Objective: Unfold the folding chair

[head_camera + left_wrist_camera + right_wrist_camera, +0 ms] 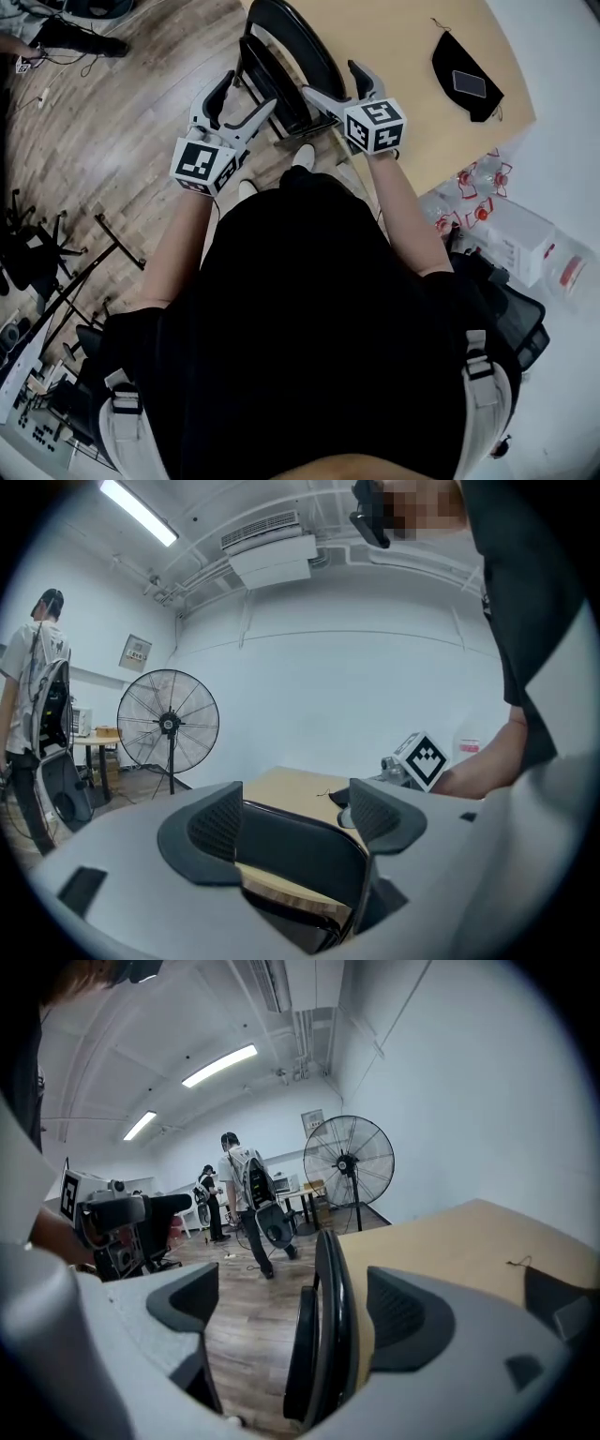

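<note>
Person's torso (pixel 309 309) is covering the lower half of the folding chair (pixel 281 56) in head view, so the legs aren't showing. Both gripper views are cutting off the chair's bottom, and whether the right gripper (pixel 292 1288) fingers (pixel 403 1312) are touching the frame isn't reading clearly. Flat item (pixel 469 82) on the black pouch (pixel 450 56) on the worktop (pixel 394 47) is coming out too small to identify.

The wooden floor (pixel 141 122) is carrying the folding chair (pixel 286 70) right beside the tabletop (pixel 403 75), where a black pouch (pixel 459 56) is lying, a phone (pixel 469 83) resting on it.
</note>
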{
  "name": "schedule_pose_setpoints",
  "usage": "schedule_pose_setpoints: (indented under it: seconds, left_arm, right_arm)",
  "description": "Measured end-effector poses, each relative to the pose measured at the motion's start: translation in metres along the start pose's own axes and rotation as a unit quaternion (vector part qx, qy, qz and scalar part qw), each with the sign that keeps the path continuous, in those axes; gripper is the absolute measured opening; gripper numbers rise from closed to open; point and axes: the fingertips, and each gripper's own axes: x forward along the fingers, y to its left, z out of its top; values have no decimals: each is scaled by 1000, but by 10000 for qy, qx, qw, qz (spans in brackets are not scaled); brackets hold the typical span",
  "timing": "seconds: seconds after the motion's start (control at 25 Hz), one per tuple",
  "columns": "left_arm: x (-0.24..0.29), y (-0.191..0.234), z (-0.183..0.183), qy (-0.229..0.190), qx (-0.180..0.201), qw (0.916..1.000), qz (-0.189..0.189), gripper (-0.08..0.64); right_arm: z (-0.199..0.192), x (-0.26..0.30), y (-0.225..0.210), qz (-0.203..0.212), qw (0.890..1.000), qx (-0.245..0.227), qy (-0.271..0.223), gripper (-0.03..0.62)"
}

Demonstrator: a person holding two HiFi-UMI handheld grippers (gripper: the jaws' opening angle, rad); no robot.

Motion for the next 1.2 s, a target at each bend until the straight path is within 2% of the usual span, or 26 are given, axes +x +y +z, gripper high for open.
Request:
schedule_pose_setpoints:
  seconds: [0.2, 0.64, 0.8, 1.0, 1.2]
  left_arm:
    - [19, 7, -10, 76, -45, 9999, 104, 348]
    - [44, 23, -38, 249, -201, 9992, 229, 348]
    - [52, 27, -44, 266, -291, 9988, 281, 348]
    - [54, 27, -47, 281, -335, 9985, 342, 348]
    - [50, 28, -46, 314, -332, 9979, 453, 348]
  right_arm:
    - [-29, 22, -22, -50, 9982, 40, 601, 491]
    - [-75, 55, -50, -261, 9887, 108, 1472, 452]
    - [-83, 59, -56, -335, 9850, 51, 1691, 391]
    - [-86, 56, -61, -467, 9820, -58, 1829, 234]
    - [-87, 56, -58, -467, 9802, 3, 1923, 140]
